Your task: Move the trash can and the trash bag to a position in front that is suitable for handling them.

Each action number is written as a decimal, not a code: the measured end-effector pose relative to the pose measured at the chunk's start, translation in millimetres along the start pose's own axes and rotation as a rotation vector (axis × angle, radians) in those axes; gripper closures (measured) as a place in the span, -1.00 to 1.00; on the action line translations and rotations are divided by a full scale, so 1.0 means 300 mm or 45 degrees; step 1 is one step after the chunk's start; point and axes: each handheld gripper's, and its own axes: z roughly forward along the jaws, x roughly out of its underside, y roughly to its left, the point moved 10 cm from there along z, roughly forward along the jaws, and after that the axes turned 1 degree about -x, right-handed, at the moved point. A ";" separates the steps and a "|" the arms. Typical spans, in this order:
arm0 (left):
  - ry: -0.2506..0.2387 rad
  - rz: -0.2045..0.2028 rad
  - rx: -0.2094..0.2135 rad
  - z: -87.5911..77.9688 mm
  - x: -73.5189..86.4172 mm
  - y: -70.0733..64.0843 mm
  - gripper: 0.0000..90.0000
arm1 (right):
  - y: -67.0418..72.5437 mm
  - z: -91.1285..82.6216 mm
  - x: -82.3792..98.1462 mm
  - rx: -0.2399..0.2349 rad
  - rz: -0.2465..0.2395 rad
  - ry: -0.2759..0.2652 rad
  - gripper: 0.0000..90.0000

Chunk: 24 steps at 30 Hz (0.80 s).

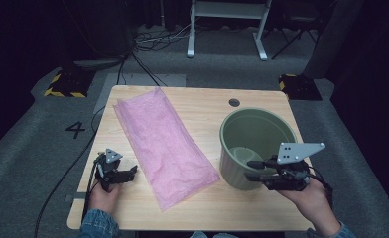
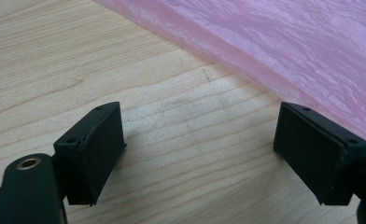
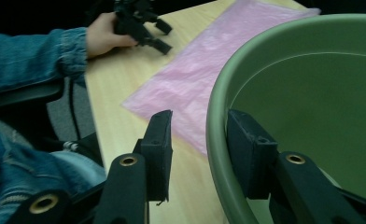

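A round green bucket stands upright on the right half of the wooden table. My right gripper straddles its near rim, one jaw inside and one outside. In the right gripper view a gap shows between the outer jaw and the bucket wall, so the right gripper is open. A flat pink plastic bag lies diagonally across the table's middle. My left gripper rests low at the table's left, jaws wide apart over bare wood. Its view shows the left gripper just short of the pink bag edge.
A round cable hole sits near the table's far edge. A white desk frame and cables lie on the floor behind. Yellow-and-black blocks flank the far corners. A cable trails off the table's left side.
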 end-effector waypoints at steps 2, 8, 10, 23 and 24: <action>0.000 0.001 0.000 0.000 0.000 0.000 -0.64 | 0.057 -0.001 0.005 -0.035 -0.025 0.012 0.33; 0.000 -0.002 0.001 0.001 -0.001 -0.001 -0.64 | 0.138 0.008 0.004 -0.071 -0.072 0.019 0.30; 0.001 -0.002 0.002 0.001 -0.001 -0.001 -0.64 | 0.162 0.016 0.001 -0.080 -0.086 0.020 0.28; 0.000 -0.002 0.000 0.001 -0.001 -0.001 -0.64 | 0.235 0.051 -0.020 -0.160 -0.154 0.006 0.27; 0.000 -0.002 0.000 0.001 -0.001 -0.001 -0.64 | 0.234 0.045 -0.025 -0.158 -0.161 -0.008 0.24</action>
